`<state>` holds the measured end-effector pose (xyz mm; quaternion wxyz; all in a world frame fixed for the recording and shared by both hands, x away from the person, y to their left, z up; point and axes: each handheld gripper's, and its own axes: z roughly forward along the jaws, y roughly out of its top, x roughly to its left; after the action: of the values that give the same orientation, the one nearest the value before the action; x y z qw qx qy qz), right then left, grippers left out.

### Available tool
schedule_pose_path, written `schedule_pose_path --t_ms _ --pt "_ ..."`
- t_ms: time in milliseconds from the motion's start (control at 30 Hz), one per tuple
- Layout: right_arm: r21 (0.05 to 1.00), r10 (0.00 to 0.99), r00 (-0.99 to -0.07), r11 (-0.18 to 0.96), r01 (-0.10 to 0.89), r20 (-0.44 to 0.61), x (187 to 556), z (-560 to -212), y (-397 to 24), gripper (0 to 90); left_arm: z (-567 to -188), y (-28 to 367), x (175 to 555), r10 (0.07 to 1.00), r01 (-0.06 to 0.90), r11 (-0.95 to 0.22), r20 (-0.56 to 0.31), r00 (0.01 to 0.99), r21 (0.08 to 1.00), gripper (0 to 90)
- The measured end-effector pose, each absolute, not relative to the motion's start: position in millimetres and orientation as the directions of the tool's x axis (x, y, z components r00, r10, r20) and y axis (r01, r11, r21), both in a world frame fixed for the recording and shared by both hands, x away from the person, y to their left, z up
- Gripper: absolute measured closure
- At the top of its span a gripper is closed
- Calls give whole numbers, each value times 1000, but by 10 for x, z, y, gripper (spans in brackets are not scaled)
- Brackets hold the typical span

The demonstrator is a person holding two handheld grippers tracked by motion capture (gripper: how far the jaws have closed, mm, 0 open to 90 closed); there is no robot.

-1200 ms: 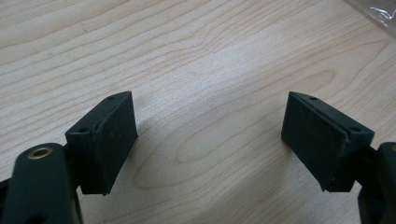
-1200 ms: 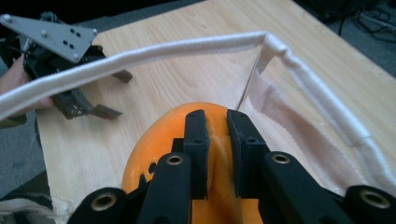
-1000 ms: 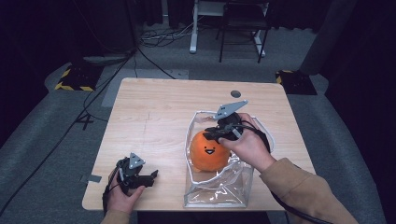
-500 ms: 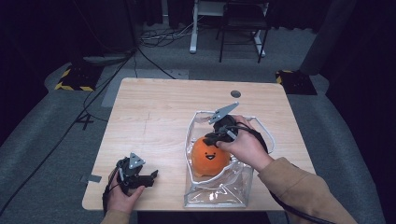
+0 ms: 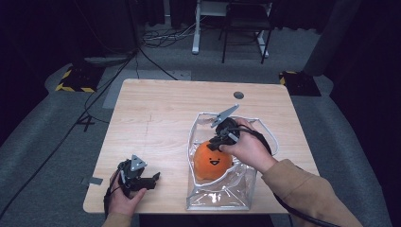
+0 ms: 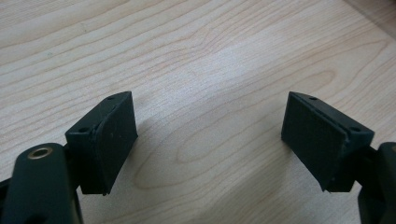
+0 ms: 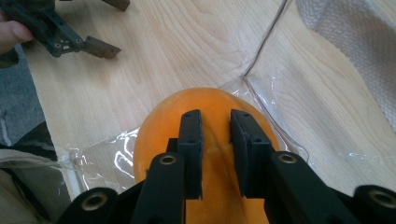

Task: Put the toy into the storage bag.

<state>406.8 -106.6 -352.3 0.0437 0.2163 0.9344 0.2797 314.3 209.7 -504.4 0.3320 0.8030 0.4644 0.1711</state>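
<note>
Orange ball [image 5: 212, 161] inside clear bag [image 5: 222, 196], tongs [image 7: 215, 126] above

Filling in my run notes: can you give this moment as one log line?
left tool: open, resting on wooden table | right tool: jaws just opening over orange smiley-face ball | ball: inside clear plastic bag

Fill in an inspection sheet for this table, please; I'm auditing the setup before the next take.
Surface: wooden table, round hole near far edge.
Job's things: orange smiley toy inside clear bag.
Clutter: nothing seen.
Grippers: right gripper over the toy, jaws just been opening, a narrow gap between them; left gripper open, resting near the table's near edge.
Cables: black cable trails from right gripper; more on floor.
Surroundings: dark room, grey floor, chair behind.
</note>
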Motion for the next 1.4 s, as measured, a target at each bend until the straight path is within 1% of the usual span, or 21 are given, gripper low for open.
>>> schedule_pose_path --t_ms 333,567,767,1400 --pt "546 439 -897 741 391 48 4069 -3510 -1104 705 -5045 2095 3143 860 632 -346 -34 509 693 185" --pt "576 443 -895 718 391 55 4069 -3467 -1141 663 -5045 2093 3147 860 632 -346 -35 509 693 185" --pt "607 446 -894 698 381 48 4044 -3375 -1180 644 -5045 2091 3155 859 631 -348 -33 511 694 185" --pt "708 463 -885 613 351 38 3941 -3002 -1426 624 -5046 2090 3154 859 631 -348 -33 510 694 185"
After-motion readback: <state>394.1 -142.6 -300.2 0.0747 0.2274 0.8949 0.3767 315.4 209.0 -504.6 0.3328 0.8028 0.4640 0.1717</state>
